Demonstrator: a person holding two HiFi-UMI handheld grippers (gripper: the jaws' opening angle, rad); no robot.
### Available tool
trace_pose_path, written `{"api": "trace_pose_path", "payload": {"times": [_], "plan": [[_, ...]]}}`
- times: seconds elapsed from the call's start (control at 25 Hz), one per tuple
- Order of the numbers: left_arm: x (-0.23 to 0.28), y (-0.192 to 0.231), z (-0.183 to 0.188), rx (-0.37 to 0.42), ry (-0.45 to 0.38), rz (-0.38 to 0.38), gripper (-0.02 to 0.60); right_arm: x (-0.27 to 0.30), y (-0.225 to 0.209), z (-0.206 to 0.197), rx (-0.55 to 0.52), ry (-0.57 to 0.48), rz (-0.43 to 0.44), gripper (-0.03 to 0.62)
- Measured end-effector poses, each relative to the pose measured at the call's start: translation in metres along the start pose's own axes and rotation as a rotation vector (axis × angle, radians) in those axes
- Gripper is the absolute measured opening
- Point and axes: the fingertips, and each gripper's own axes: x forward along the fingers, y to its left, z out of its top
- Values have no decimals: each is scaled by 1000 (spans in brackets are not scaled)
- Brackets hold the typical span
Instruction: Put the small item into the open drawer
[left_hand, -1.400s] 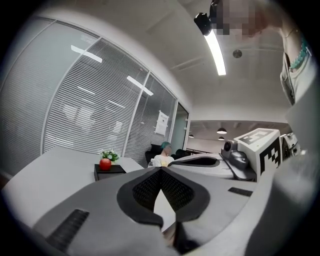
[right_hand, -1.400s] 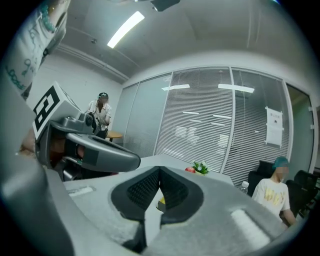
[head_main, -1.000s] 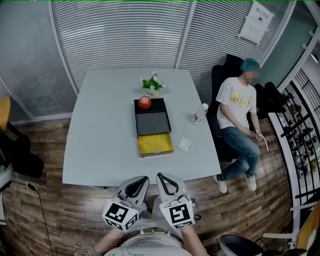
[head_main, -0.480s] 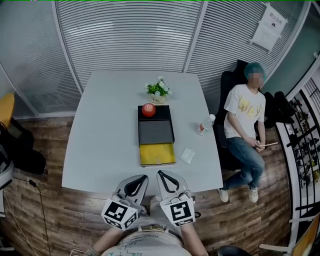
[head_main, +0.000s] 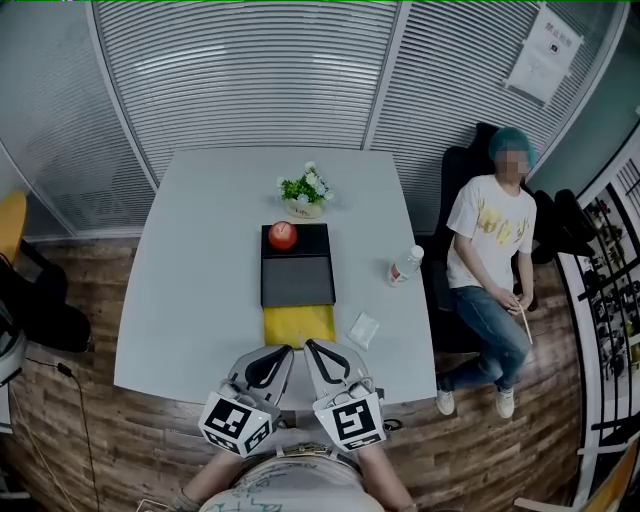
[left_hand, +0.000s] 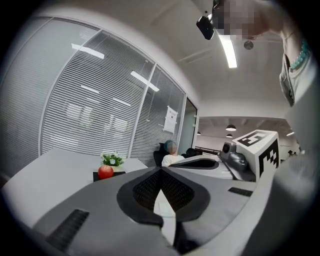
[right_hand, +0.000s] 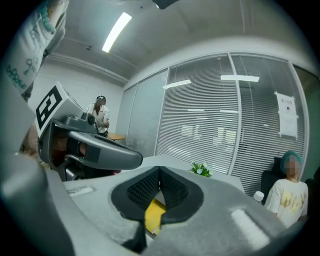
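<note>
Two clenched, empty tools, left gripper (head_main: 284, 351) and right gripper (head_main: 313, 346), hover at the table (head_main: 190, 260) edge; the small white packet (head_main: 363, 329) lies just right of the open yellow drawer (head_main: 299, 324)

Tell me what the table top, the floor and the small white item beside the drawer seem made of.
Table top: smooth, matt, pale, probably laminate; no grain shows.
Floor: wood or wood-look planks; brown grain and plank seams show.
Small white item: perhaps a thin plastic or paper sachet, flat and pale; too small to be sure.
</note>
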Motion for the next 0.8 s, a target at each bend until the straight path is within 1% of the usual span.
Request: {"api": "trace_pose_path", "payload": {"times": [0.28,0.48,0.6,0.8], "plan": [[28,15,1,-4,-22,82,-3,18,-24,-9,-22,-19,82,3],[40,23,-5,-12,-23,116,-3,25,-39,-24,-20,-3,110,3],[46,26,-8,-15,-14,112,-3,27,-48,-32,-4,14,95,3],[55,31,-9,-21,1,73,-3,32,-59,-40,9,42,59,3]]}}
